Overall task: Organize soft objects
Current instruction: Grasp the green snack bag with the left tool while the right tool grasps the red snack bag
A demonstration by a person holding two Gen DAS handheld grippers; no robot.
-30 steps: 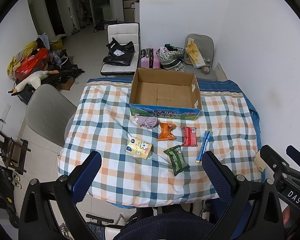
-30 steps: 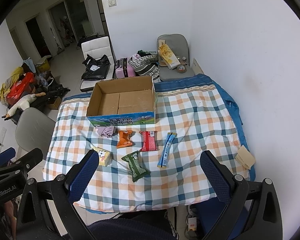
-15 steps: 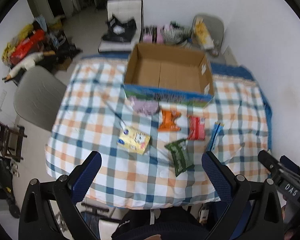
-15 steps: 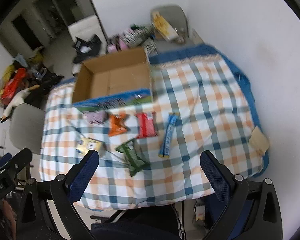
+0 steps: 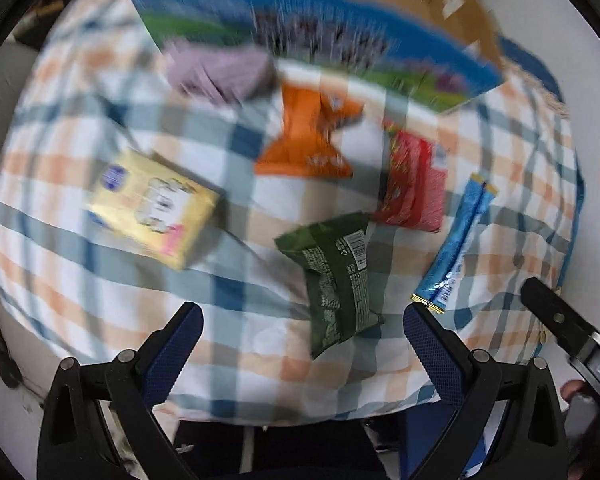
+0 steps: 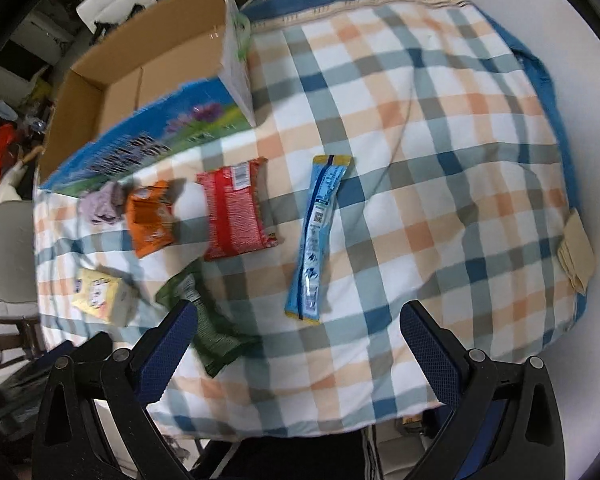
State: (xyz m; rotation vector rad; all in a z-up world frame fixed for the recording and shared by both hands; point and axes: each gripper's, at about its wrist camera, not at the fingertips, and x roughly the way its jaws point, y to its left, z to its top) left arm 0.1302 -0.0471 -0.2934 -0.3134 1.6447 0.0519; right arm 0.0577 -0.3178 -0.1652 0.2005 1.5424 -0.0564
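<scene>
Several soft items lie on the checked tablecloth before an open cardboard box: a purple cloth, an orange packet, a red packet, a green packet, a blue stick pack and a yellow pack. My left gripper is open and empty, just short of the green packet. My right gripper is open and empty, near the blue stick pack and the green packet.
The box is empty inside. A beige folded item lies at the table's right edge. A grey chair stands at the left side. The white wall runs along the right.
Both grippers have moved down and forward toward the table, so the packets appear much larger and closer. Nothing has been taken hold of.
</scene>
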